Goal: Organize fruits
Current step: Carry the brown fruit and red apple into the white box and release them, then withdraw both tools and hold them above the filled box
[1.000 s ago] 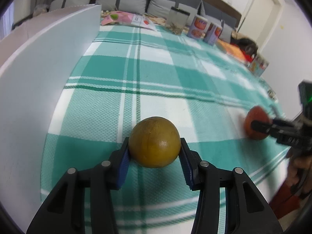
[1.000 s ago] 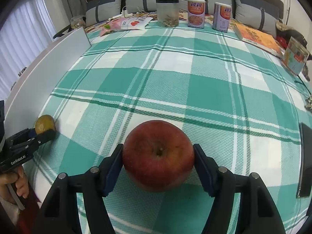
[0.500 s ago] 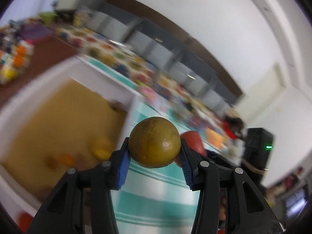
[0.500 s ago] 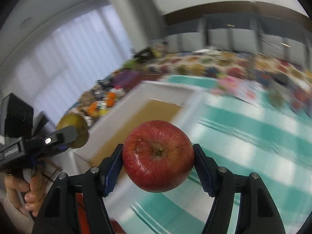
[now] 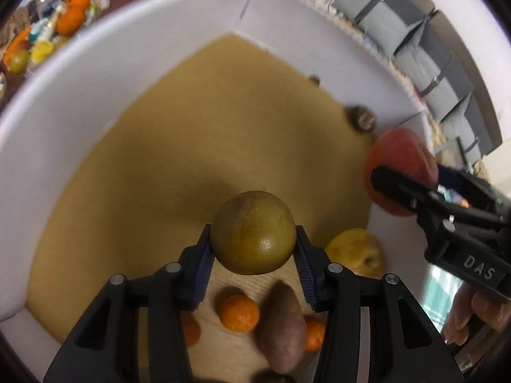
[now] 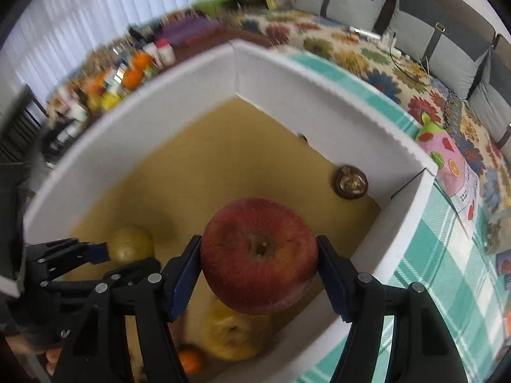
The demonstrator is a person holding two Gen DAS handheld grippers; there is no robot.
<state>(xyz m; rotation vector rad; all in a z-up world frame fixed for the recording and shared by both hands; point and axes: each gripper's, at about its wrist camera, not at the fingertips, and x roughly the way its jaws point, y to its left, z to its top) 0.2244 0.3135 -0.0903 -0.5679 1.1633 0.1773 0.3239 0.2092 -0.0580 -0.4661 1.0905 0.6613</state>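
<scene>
My left gripper (image 5: pixel 253 255) is shut on a round olive-green fruit (image 5: pixel 253 232) and holds it over the inside of a white-walled box (image 5: pixel 80 102) with a tan floor. My right gripper (image 6: pixel 259 265) is shut on a red apple (image 6: pixel 259 255) and holds it above the same box (image 6: pixel 319 105), near its right wall. The apple also shows at the right of the left wrist view (image 5: pixel 399 172), and the green fruit at the left of the right wrist view (image 6: pixel 131 244). Below them in the box lie a yellow apple (image 5: pixel 356 252), oranges (image 5: pixel 238 312) and a brown oblong fruit (image 5: pixel 281 325).
A small dark round thing (image 6: pixel 351 182) lies by the box's far right wall. The teal checked tablecloth (image 6: pixel 447 271) lies right of the box. Bottles and oranges (image 6: pixel 134 67) crowd a table beyond the box. Grey cushions (image 6: pixel 351 3) line the back.
Both grippers lifted their fruits off the checked tablecloth and swung left over the open box. They now look down into it, close side by side.
</scene>
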